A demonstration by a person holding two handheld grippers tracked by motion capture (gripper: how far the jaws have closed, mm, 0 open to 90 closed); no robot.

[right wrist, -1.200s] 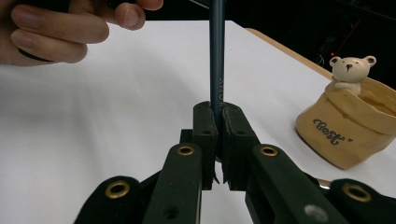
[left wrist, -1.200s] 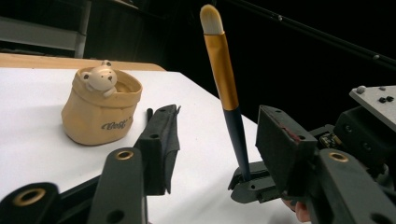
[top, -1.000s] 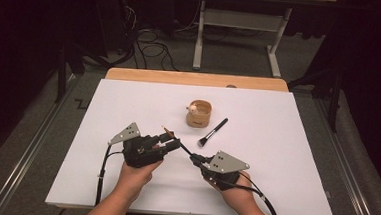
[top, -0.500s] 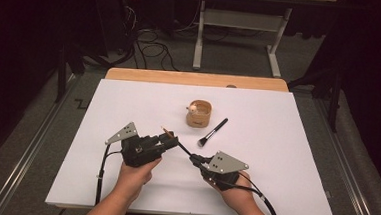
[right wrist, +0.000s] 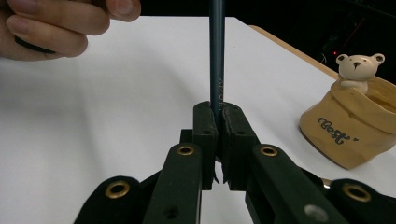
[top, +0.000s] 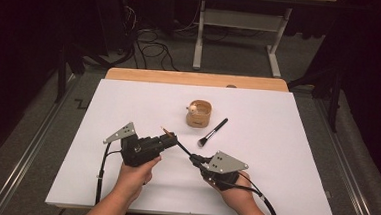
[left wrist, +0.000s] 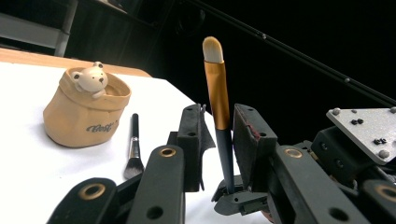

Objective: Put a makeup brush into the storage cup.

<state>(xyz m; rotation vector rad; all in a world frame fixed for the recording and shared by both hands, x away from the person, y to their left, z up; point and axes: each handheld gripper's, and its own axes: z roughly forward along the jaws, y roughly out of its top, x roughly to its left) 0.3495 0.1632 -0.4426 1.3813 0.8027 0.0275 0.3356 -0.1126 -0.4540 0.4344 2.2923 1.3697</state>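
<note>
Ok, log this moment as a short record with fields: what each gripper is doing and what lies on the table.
right gripper: shut on the handle end of the gold brush
left gripper: jaws have just been closing around the gold brush, small gaps visible either side
bear pot: upright on the white table, apart from both grippers
black brush: lying flat right of the bear pot

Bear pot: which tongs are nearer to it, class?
Left. The left tongs sit just below-left of the bear pot; the right tongs are lower, further toward the person.
</note>
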